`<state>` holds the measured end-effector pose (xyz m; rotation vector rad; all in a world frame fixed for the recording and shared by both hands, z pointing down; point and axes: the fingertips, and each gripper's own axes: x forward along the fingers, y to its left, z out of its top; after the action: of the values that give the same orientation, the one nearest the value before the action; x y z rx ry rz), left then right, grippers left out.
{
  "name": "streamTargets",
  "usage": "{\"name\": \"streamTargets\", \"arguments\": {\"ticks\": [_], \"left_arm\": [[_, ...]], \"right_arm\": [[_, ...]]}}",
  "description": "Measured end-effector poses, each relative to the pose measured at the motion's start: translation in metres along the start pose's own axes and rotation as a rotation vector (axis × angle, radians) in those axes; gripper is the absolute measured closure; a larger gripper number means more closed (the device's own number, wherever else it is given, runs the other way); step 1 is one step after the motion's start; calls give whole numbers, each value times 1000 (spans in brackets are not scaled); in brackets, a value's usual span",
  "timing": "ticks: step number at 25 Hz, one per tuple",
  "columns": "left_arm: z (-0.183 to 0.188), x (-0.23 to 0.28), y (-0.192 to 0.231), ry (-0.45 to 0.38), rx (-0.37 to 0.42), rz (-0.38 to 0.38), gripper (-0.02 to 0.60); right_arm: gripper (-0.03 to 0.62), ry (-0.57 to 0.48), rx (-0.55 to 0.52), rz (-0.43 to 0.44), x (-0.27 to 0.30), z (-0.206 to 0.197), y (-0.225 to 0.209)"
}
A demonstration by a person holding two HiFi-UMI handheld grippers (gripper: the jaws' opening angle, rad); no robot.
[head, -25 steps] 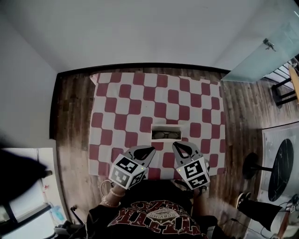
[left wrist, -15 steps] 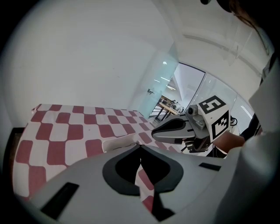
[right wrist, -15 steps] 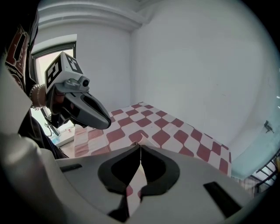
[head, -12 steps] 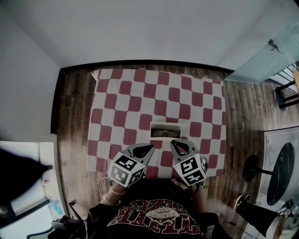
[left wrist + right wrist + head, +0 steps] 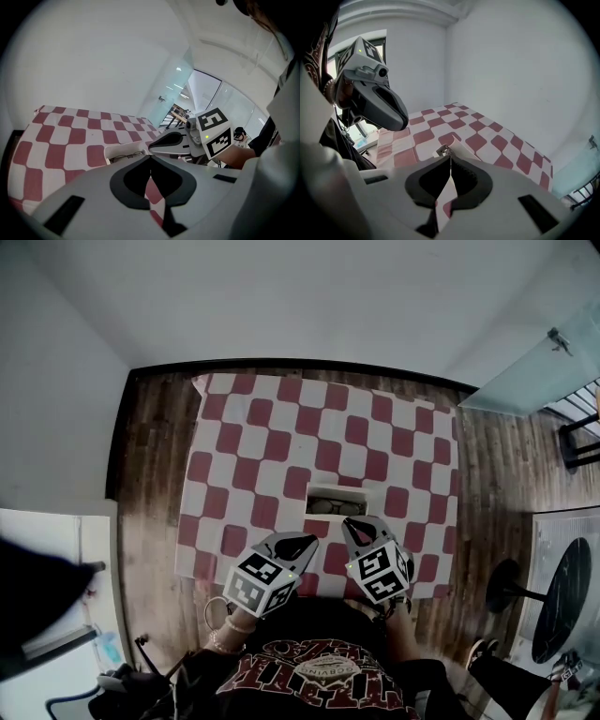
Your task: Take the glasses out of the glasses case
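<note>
Wooden table (image 5: pixel 150 474) — checkered cloth (image 5: pixel 281 448) atop

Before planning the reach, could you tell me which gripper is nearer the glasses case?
Right. The right gripper is short of the glasses case; the left gripper sits farther back and left.

- A white, rectangular glasses case (image 5: pixel 336 489) lies open and flat on a red-and-white checked cloth (image 5: pixel 272 442), near the cloth's front edge.
- Thin-framed glasses (image 5: pixel 335 507) lie inside the open case.
</note>
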<state>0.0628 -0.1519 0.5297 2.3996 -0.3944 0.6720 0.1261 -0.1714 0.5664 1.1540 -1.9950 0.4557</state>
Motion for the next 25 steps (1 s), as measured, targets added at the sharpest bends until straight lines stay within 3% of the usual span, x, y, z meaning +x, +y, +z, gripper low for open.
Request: {"name": "streamTargets", "arguments": {"ticks": [10,14,25], "left_arm": [[-3,1,-8,4,3,-13,572],[-9,3,-8,30,28,-2,572],[-22,3,-10,66,6,-18,572]], "right_arm": [[574,12,44,24,17,-10,1],[574,26,8,-2,24,-14,-2],[574,68,17,12,46,-24,0]]}}
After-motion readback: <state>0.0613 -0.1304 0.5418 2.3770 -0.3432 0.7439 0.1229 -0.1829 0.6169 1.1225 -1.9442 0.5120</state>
